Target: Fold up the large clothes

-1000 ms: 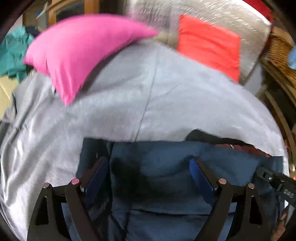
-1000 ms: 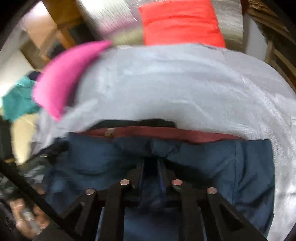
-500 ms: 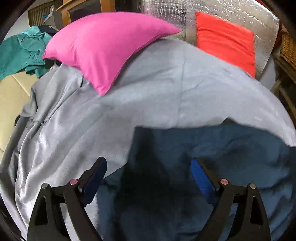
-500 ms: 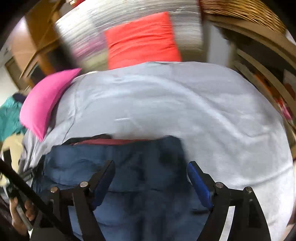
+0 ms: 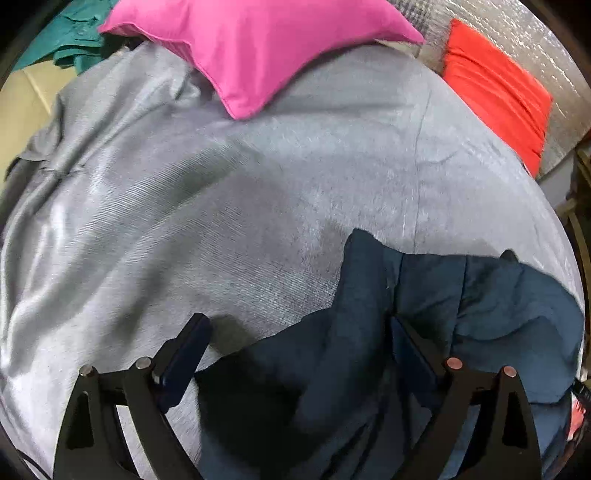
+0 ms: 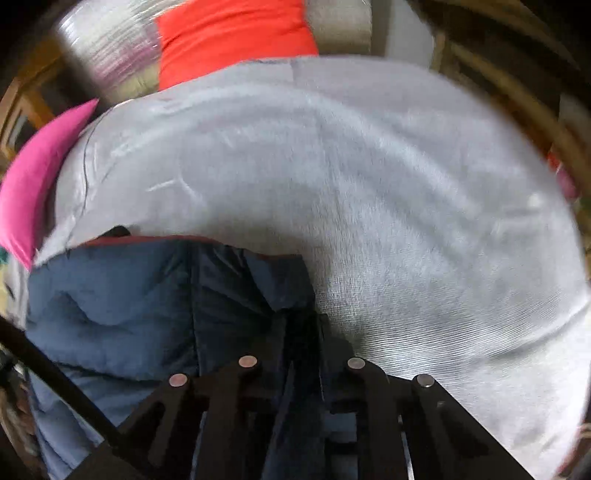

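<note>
While our right gripper (image 6: 301,354) clamps its fingers on the blue garment (image 5: 424,325) lying on the grey bedcover (image 5: 221,221), our left gripper (image 5: 295,354) hovers spread, so we should draw the fold flat and even.

Two cushions (image 5: 258,48), one blue garment (image 5: 461,295), one sheet (image 5: 184,221).

This is a lived-in home room: a grey bedspread (image 5: 229,206) covers a bed or couch with a pink pillow (image 5: 258,48) and a red cushion (image 5: 498,92) against silvery padding (image 5: 524,29), teal clothes (image 5: 74,44) piled beside, and wooden furniture (image 6: 22,107) behind.
</note>
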Demonstrator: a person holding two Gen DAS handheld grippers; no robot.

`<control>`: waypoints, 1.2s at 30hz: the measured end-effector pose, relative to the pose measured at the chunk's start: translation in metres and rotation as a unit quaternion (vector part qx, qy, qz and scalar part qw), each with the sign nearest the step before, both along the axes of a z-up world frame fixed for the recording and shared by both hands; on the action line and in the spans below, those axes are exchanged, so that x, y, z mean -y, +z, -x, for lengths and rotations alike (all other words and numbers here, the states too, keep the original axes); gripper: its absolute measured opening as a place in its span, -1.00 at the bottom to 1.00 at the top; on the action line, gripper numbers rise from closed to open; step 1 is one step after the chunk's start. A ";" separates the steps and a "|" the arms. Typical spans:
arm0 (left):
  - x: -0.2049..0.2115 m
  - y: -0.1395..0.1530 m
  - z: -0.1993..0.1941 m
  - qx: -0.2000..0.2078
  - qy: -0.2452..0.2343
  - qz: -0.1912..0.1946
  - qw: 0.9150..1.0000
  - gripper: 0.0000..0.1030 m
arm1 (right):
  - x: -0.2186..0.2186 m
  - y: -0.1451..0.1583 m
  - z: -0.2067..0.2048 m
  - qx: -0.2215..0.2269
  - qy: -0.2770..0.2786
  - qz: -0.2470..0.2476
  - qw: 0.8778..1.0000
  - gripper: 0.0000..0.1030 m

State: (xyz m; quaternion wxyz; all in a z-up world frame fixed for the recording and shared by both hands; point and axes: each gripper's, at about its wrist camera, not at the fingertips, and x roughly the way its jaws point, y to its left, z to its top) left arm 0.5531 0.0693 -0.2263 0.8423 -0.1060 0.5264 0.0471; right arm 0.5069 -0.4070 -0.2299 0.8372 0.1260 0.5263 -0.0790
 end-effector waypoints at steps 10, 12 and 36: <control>-0.022 0.052 0.116 0.050 -0.032 -0.075 0.995 0.86 | 0.007 0.035 0.118 0.063 0.040 -0.118 0.990 0.51; -0.024 0.047 0.142 0.042 -0.034 -0.078 0.995 0.86 | 0.011 0.028 0.144 0.044 0.026 -0.145 0.988 0.51; -0.055 0.019 0.207 0.025 0.000 0.077 0.997 -0.68 | -0.012 0.018 0.217 0.040 0.001 -0.125 0.991 -0.77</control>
